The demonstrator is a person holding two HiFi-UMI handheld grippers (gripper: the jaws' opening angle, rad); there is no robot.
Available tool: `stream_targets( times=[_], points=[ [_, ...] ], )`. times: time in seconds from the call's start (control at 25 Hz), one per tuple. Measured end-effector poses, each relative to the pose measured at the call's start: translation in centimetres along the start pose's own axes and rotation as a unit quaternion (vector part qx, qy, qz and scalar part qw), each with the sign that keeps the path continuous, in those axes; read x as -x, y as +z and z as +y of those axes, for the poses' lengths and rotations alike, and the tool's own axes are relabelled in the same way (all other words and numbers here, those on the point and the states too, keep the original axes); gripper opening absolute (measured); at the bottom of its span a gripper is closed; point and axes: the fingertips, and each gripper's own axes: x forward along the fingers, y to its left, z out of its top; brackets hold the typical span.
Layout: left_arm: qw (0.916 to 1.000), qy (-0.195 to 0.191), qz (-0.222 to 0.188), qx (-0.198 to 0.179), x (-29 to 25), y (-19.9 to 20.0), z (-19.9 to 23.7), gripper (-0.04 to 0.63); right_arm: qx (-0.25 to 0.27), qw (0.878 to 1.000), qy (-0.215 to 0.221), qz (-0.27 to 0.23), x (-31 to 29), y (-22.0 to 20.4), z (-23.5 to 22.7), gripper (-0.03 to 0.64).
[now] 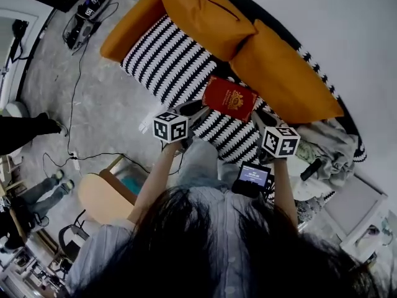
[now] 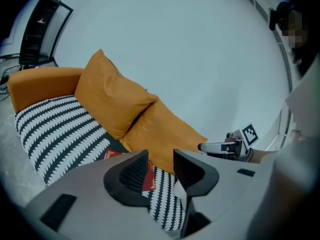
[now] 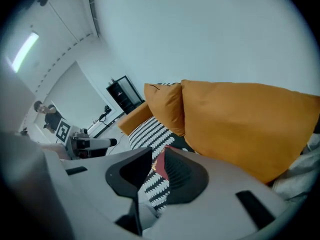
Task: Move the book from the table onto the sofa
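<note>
A red book (image 1: 229, 98) with a gold emblem lies flat on the sofa's black-and-white striped seat (image 1: 167, 61), in front of two orange cushions (image 1: 285, 73). My left gripper (image 1: 193, 110) hovers just left of the book and my right gripper (image 1: 262, 118) just right of it, both clear of it. In the left gripper view the left gripper (image 2: 160, 160) stands open, and the book (image 2: 148, 177) shows below through the gap. In the right gripper view the right gripper (image 3: 159, 154) has a narrower gap with nothing in it, and the book (image 3: 160, 163) lies beneath.
An orange armrest (image 1: 127, 27) ends the sofa on the left. A grey blanket (image 1: 335, 144) and a black remote (image 1: 310, 169) lie at the sofa's right end. On the floor are cables (image 1: 74, 92), a wooden stool (image 1: 102, 194) and a person's legs (image 1: 37, 191).
</note>
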Motion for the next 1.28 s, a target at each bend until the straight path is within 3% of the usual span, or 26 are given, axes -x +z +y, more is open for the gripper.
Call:
stream_targets(
  times=[0.2,0.36,0.48,0.64,0.76,0.96,1.28],
  points=[
    [0.9982,-0.012,-0.039,-0.043,2.4,1.2,-5.5,0.156,0.06,0.997,0.036,-0.025,3.5,1.3,3.7,0.086],
    [0.996,-0.007,-0.048,-0.074,4.1,0.1,-9.4,0.156,0.115,0.992,0.054,-0.027,7.0,0.0,5.7,0.084],
    [0.9949,-0.001,-0.057,-0.084,5.2,-1.5,-11.8,0.155,0.155,0.986,0.053,-0.031,9.1,-1.5,6.3,0.084],
    [0.992,0.02,-0.098,-0.078,6.8,-2.9,-14.1,0.156,0.197,0.977,0.057,-0.05,11.3,-3.2,7.3,0.079],
    [0.9904,0.022,-0.116,-0.073,8.4,-3.9,-16.0,0.155,0.212,0.973,0.073,-0.054,12.6,-4.4,8.7,0.077],
    [0.9874,0.039,-0.119,-0.097,11.2,-5.4,-18.6,0.152,0.234,0.967,0.091,-0.053,14.5,-6.0,10.7,0.074],
    [0.9846,0.08,-0.132,-0.083,16.6,-10.1,-19.2,0.146,0.244,0.961,0.122,-0.038,14.9,-8.9,14.1,0.066]
  ],
)
